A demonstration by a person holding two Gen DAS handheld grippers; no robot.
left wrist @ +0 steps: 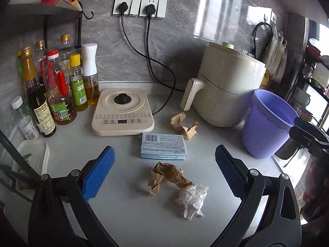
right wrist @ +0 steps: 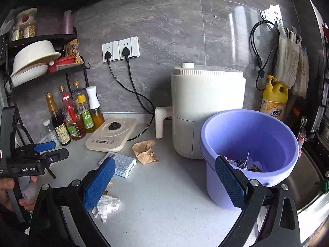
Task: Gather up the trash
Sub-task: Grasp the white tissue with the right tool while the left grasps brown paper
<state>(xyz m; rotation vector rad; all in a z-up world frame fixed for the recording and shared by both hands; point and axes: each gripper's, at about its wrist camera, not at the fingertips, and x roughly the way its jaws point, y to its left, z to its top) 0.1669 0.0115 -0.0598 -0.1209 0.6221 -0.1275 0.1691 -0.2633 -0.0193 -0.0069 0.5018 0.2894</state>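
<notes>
On the grey speckled counter (left wrist: 127, 210) four pieces of trash are seen, all lying loose. A crumpled white tissue (left wrist: 192, 198) is found nearest the left wrist camera, touching the end of a crumpled brown paper (left wrist: 166, 177) just behind it. Beyond these a light blue box (left wrist: 163, 146) is laid flat with its barcode side up, and a second brown paper wad (left wrist: 185, 125) is placed just behind the box, in front of the cream air fryer (left wrist: 228, 86). The left hand-held gripper (left wrist: 164, 175) is held wide above the counter, its blue pads on either side of the brown paper and tissue, with nothing gripped. The right hand-held gripper (right wrist: 164, 181) is likewise spread wide and empty; its right pad is seen in front of the near rim of the purple bucket (right wrist: 249, 154), in which some dark wrappers are already lying. The bucket is set right of the air fryer, near the sink (right wrist: 304, 177). A cream induction base (left wrist: 123, 112) and a cluster of oil and sauce bottles (left wrist: 55, 90) are stood to the left by the wall.
</notes>
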